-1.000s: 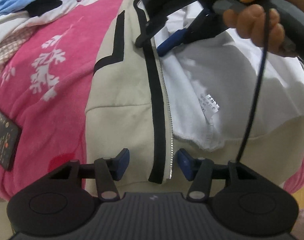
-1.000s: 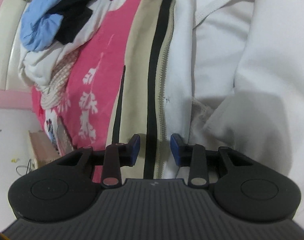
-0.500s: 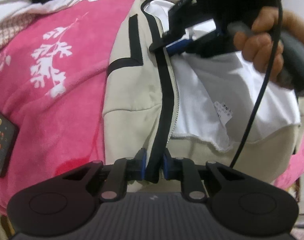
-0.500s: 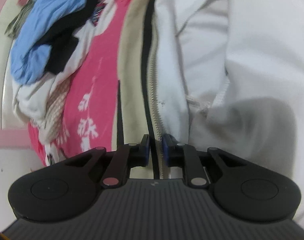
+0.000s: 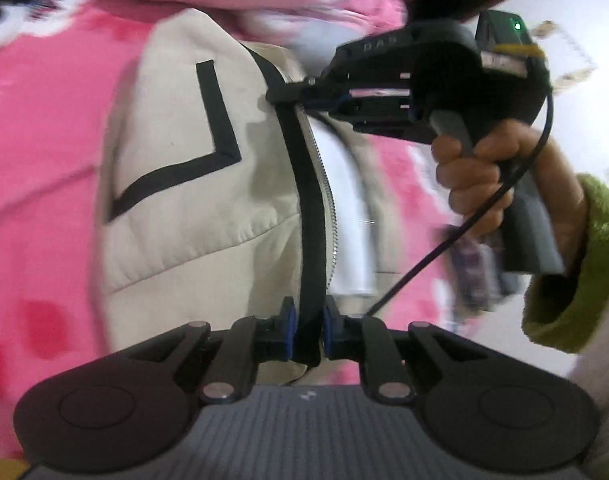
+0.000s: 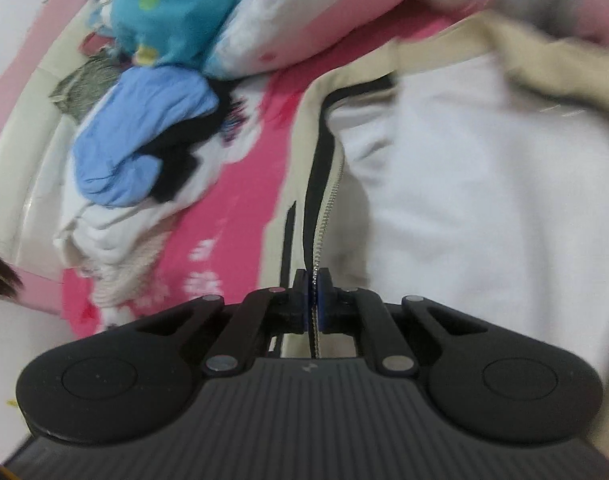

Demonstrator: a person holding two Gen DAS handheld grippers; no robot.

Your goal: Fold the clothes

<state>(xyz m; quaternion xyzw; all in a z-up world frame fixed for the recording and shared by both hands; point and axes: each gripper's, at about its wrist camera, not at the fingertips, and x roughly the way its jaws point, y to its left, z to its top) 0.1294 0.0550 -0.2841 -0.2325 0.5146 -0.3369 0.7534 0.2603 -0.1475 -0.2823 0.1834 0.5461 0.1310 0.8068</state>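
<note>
Pink blanket (image 5: 44, 152) with white floral print covers the bed, filling the background in both views. On it lies the cream jacket (image 5: 176, 208) — black trim, black chevron stripe, white lining (image 6: 464, 208) exposed where the front panel is turned open. Far side of the bed: a heap of other clothes (image 6: 144, 152), light blue, black and white, beside a pink-and-white pillow (image 6: 304, 20).

Left gripper (image 5: 306, 330) clenched on the jacket's black-trimmed zipper edge near the hem, blue pads pressing the band from both sides. Right gripper (image 6: 313, 300) clamped on the same zipper edge further up towards the collar; metal teeth run between its pads. In the left wrist view this gripper (image 5: 300, 98) shows with a hand (image 5: 488, 184) round its grip, green sleeve cuff (image 5: 576, 280), black cable (image 5: 444, 248) trailing down — picture motion-blurred.
</note>
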